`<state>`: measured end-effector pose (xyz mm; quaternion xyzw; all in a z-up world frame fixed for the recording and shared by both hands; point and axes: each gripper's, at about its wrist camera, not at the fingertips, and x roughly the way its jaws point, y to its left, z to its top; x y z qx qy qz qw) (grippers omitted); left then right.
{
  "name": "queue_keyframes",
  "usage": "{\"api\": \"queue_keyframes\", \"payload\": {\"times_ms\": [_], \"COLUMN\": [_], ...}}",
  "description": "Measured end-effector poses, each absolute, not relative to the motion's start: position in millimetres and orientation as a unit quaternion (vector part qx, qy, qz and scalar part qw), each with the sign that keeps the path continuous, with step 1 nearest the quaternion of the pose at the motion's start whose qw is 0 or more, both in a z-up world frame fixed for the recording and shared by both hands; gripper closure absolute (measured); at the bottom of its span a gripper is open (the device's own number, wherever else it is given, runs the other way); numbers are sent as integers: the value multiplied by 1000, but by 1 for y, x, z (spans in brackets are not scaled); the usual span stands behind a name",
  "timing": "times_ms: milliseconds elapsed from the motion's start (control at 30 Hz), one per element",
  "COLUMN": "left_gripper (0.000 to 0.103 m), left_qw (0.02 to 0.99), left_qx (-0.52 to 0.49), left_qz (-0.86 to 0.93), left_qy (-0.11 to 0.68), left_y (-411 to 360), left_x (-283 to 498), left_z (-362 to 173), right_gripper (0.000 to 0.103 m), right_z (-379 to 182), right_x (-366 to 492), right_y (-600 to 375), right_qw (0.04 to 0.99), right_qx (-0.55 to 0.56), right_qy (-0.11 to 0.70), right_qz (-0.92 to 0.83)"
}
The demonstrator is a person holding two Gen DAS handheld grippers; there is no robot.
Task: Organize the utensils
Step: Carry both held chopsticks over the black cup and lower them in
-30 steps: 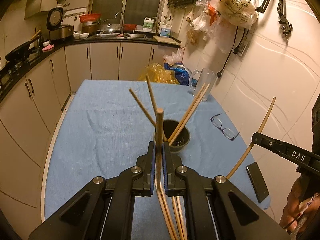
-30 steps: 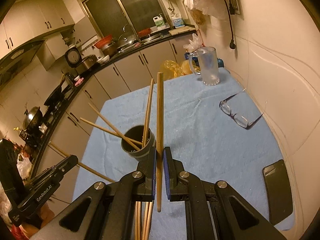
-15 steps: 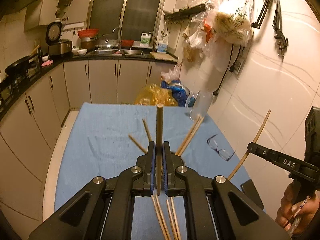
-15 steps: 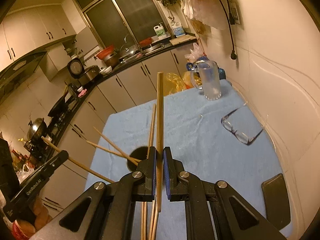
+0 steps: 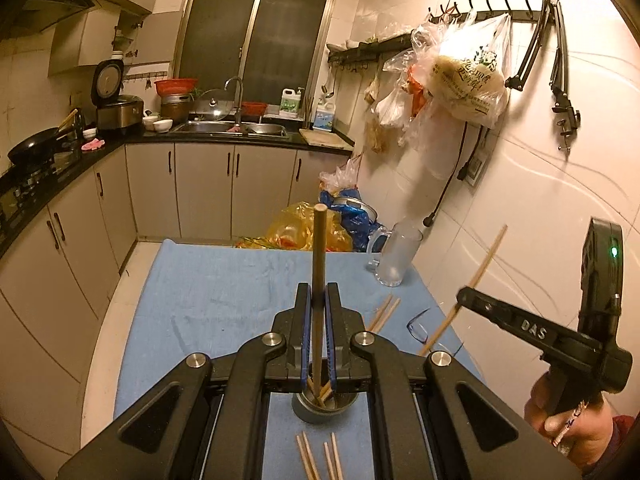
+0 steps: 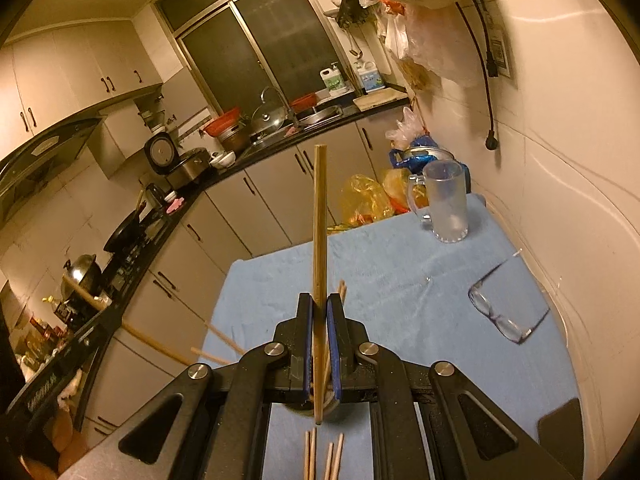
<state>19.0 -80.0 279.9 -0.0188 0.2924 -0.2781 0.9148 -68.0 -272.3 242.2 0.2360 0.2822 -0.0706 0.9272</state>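
A: Both grippers clamp a chopstick each: left gripper on one chopstick, right gripper on another chopstick, above the holder.

B: Next, I'd say: tips into it; loose chopsticks wait on the blue cloth.

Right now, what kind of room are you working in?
Most likely a home kitchen: a steel double sink with a curved tap, a black rice cooker with its lid open and a black frying pan on the stove.

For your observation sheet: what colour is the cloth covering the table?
Light blue cloth, clearest in the right wrist view.
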Motion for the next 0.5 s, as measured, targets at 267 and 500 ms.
{"api": "queue_keyframes", "payload": {"times_ms": [267,500], "left_gripper": [97,97], "left_qw": [908,902], "left_qx": [-18,-11], "left_qz": [-265,-259], "left_qy": [324,345], "left_y": [-98,-104], "left_x": [37,45], "left_z": [246,221], "right_gripper": [95,95], "right_z": [227,200], "right_x": [-32,-16], "right_y": [-269,-273], "right_qw": [926,919], "right_qx": [228,226], "right_qy": [290,312], "right_qz": [-77,-81]}}
